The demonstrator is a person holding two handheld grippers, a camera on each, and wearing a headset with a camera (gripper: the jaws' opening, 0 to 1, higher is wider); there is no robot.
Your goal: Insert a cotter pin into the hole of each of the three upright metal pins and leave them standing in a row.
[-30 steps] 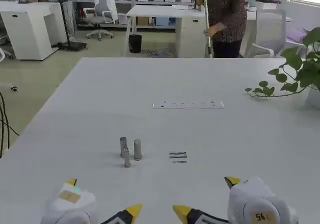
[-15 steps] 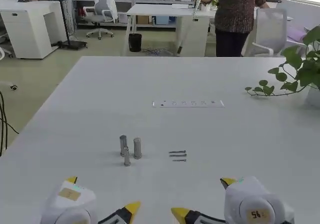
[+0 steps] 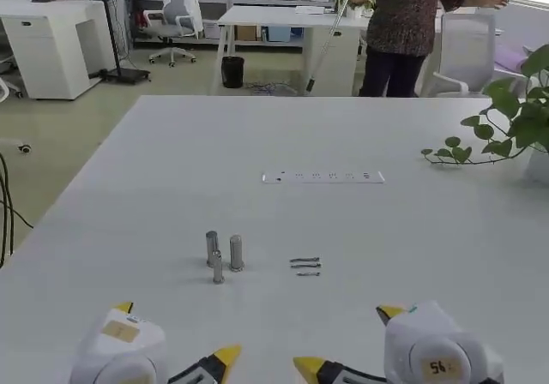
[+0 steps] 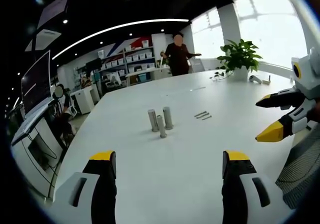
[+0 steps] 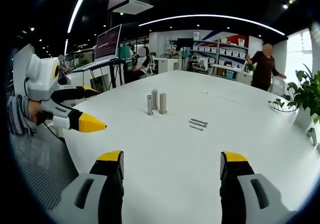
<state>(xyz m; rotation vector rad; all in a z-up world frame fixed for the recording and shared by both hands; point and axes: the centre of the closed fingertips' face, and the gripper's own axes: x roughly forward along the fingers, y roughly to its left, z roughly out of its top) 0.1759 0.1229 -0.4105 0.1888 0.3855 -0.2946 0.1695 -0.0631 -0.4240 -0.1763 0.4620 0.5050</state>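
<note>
Three short metal pins [image 3: 221, 256] stand upright in a tight cluster on the white table [image 3: 129, 204], left of centre. Three small cotter pins [image 3: 304, 267] lie side by side just right of them. My left gripper [image 3: 176, 333] is open at the near left edge, empty, well short of the metal pins [image 4: 160, 121]. My right gripper [image 3: 347, 339] is open at the near right, also empty. From the left gripper view the cotter pins [image 4: 202, 115] lie beyond my left gripper [image 4: 168, 159], and the right gripper [image 4: 280, 116] enters at right. The right gripper view shows the metal pins [image 5: 156, 102], cotter pins [image 5: 197, 124], my right gripper [image 5: 171, 159] and the left gripper [image 5: 75, 109].
A white power strip [image 3: 323, 177] lies flat farther back on the table. A potted plant [image 3: 506, 118] overhangs the right edge. A person [image 3: 403, 24] stands beyond the far end, by other desks and chairs.
The person at the back has stepped to the right and reached out an arm. Both grippers stay about where they were, open; the pins have not moved.
</note>
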